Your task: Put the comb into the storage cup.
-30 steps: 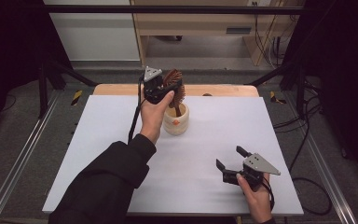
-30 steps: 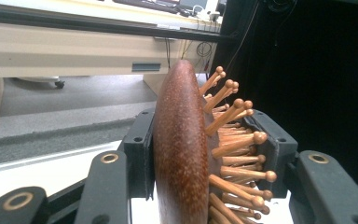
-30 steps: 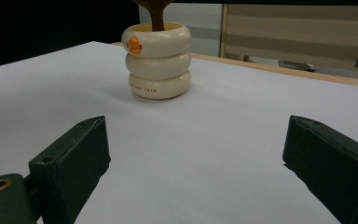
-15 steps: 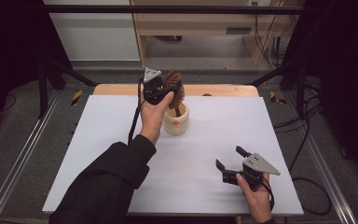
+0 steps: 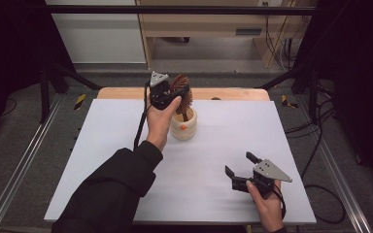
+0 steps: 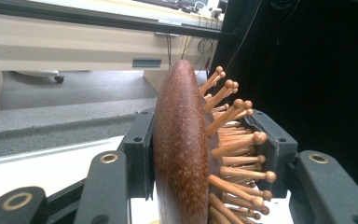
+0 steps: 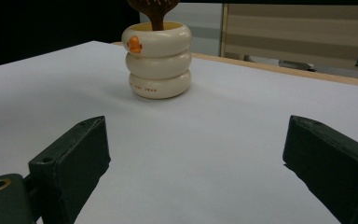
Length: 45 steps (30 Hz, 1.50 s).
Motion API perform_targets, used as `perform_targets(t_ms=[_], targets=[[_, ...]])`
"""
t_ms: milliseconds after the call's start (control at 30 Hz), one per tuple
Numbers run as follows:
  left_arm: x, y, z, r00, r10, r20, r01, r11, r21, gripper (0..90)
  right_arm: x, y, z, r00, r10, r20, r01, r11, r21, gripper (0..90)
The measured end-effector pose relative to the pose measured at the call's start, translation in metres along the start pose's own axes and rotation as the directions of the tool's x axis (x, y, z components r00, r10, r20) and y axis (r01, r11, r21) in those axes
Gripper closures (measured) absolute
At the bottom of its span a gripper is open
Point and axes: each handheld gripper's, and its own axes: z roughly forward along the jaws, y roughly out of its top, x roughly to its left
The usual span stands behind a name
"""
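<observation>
High view: the left gripper (image 5: 175, 94) is clamped on the head of the wooden hairbrush (image 5: 182, 87); the brush handle is stood in the cream holder (image 5: 184, 127), set toward the far middle of the tabletop (image 5: 102, 160); the right gripper (image 5: 240, 169) is held well nearer than the holder, jaws spread, nothing between them.

Left gripper view: the hairbrush (image 6: 182, 154) is pinched between both jaws; back on one pad, wooden pins on the other.

Right gripper view: the holder (image 7: 157, 60) is seen beyond wide-open jaws.
</observation>
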Motion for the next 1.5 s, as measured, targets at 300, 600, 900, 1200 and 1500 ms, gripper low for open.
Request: perform_targets(t_ms=[300,600,900,1200,1500], targets=[[0.0004,-0.0015,0.0014,1.0,-0.001,0.002,0.001,1.0,0.002,48.8,0.0002,-0.0001,0.0002,1.0,0.001,0.001,-0.001,1.0,0.002,7.1],[0.0006,-0.0058,0.0038,0.9999,-0.013,0.004,0.013,0.9999,0.006,48.7,0.0003,-0.0004,0.0004,1.0,0.004,0.0,-0.004,1.0,0.004,7.1],[-0.0011,-0.0071,0.0034,0.9998,-0.015,0.014,0.015,0.9999,0.005,48.7,0.0002,-0.0007,0.0011,1.0,-0.001,-0.001,0.001,1.0,0.005,7.1],[-0.0023,-0.0086,0.0048,0.9994,-0.029,0.016,0.029,0.9996,0.001,48.6,0.0007,-0.0005,0.0008,1.0,0.003,-0.001,-0.003,1.0,0.004,7.1],[-0.0014,-0.0093,0.0048,0.9991,-0.038,0.018,0.038,0.9993,-0.001,48.6,0.0005,-0.0007,0.001,1.0,-0.002,-0.002,0.002,1.0,0.006,7.0]])
